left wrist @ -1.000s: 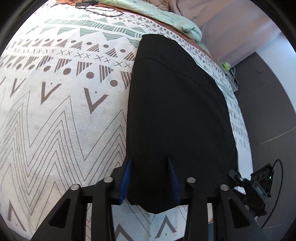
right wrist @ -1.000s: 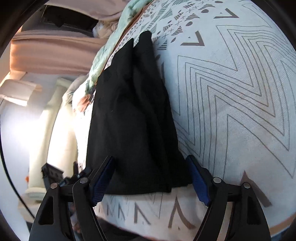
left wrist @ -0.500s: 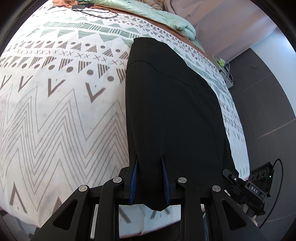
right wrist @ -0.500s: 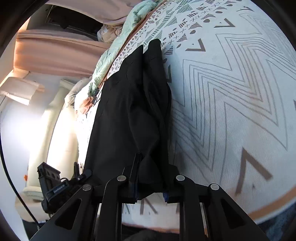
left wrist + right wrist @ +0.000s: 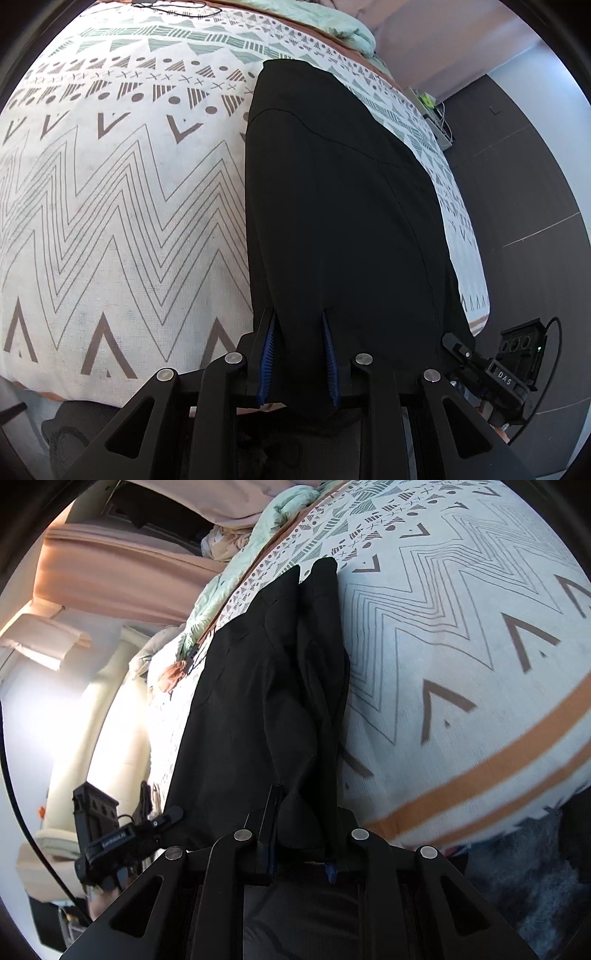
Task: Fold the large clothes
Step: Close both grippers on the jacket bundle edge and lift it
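Observation:
A large black garment lies lengthwise on the patterned bed cover, its far end toward the pillows. My left gripper is shut on its near hem, the blue pads pinching a fold of cloth. In the right wrist view the same garment looks bunched along its right side. There my right gripper is shut on the near edge, with cloth covering most of its pads. Each gripper shows in the other's view: the right gripper and the left gripper, both at the garment's near corners.
A mint-green blanket and a black cable lie at the bed's far end. Dark floor with a power strip runs along the right. The bed's orange-striped edge and a grey rug sit below my right gripper.
Both grippers closed on the garment's near edge, the right from wide apart. Both drew back toward the bed's near edge, which now shows in both views, pulling the cloth taut.

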Demonstrator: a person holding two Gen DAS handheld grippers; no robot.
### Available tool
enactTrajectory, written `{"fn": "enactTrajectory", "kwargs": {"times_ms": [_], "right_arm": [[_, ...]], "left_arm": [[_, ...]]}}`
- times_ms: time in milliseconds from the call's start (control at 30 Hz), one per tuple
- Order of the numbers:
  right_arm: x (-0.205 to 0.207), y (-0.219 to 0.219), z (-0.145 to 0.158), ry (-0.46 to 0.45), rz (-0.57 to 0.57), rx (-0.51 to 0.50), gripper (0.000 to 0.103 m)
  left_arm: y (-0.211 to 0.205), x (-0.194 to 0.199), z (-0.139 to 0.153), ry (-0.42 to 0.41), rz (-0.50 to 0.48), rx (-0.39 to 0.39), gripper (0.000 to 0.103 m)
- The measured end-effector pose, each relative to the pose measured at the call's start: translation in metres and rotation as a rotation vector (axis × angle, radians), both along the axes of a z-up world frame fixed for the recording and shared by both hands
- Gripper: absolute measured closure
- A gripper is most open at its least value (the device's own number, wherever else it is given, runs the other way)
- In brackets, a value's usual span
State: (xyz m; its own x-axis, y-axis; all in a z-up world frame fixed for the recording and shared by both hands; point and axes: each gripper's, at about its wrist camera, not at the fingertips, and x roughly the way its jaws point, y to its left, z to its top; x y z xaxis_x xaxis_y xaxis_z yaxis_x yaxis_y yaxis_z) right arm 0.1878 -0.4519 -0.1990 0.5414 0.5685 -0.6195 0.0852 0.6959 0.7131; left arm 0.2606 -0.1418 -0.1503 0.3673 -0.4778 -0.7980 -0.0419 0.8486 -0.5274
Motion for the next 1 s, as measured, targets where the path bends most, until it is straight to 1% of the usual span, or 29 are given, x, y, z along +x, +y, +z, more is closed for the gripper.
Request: {"fn": "enactTrajectory", "kwargs": {"times_ms": [33,67,100,133,167,200,233,267,300,400,600,667,1000], "right_arm": [[-0.002,-0.001,-0.001,0.003,0.005,-0.004,0.083],[-0.001,-0.002,-0.002,0.014,0.008,-0.008,0.079],[0.0,-0.004,-0.003,0.026,0.005,-0.008,0.074],[0.0,-0.007,-0.003,0.036,0.0,-0.011,0.073],[0.002,-0.01,-0.001,0.035,-0.001,-0.015,0.068],[0.002,-0.012,0.001,0.029,-0.003,-0.02,0.06],[0.002,-0.013,0.003,0.024,-0.006,-0.026,0.053],[0.002,-0.016,0.005,0.016,-0.012,-0.035,0.041],[0.004,-0.02,0.008,0.004,-0.015,-0.041,0.035],[0.007,-0.03,0.008,-0.001,-0.018,-0.046,0.032],[0.036,-0.056,0.0,0.022,-0.007,-0.046,0.032],[0.048,-0.06,0.0,0.023,0.007,-0.028,0.032],[0.105,-0.052,-0.019,0.059,0.09,0.04,0.032]], "left_arm": [[0.002,0.001,-0.001,0.006,0.006,-0.01,0.075],[0.004,0.002,-0.002,0.015,0.015,-0.018,0.074],[0.007,0.003,-0.004,0.023,0.023,-0.025,0.07],[0.009,0.005,-0.005,0.03,0.032,-0.03,0.065],[0.01,0.007,-0.007,0.035,0.034,-0.035,0.062],[0.01,0.008,-0.008,0.038,0.032,-0.04,0.052],[0.01,0.01,-0.009,0.04,0.03,-0.052,0.042],[0.01,0.012,-0.009,0.04,0.032,-0.061,0.039],[0.009,0.015,-0.009,0.038,0.035,-0.063,0.037],[0.005,0.025,-0.009,0.037,0.031,-0.045,0.037],[0.004,0.049,-0.01,0.042,0.04,-0.038,0.037],[0.004,0.06,-0.011,0.044,0.039,-0.035,0.037],[0.012,0.102,-0.02,0.055,0.04,-0.03,0.037]]}}
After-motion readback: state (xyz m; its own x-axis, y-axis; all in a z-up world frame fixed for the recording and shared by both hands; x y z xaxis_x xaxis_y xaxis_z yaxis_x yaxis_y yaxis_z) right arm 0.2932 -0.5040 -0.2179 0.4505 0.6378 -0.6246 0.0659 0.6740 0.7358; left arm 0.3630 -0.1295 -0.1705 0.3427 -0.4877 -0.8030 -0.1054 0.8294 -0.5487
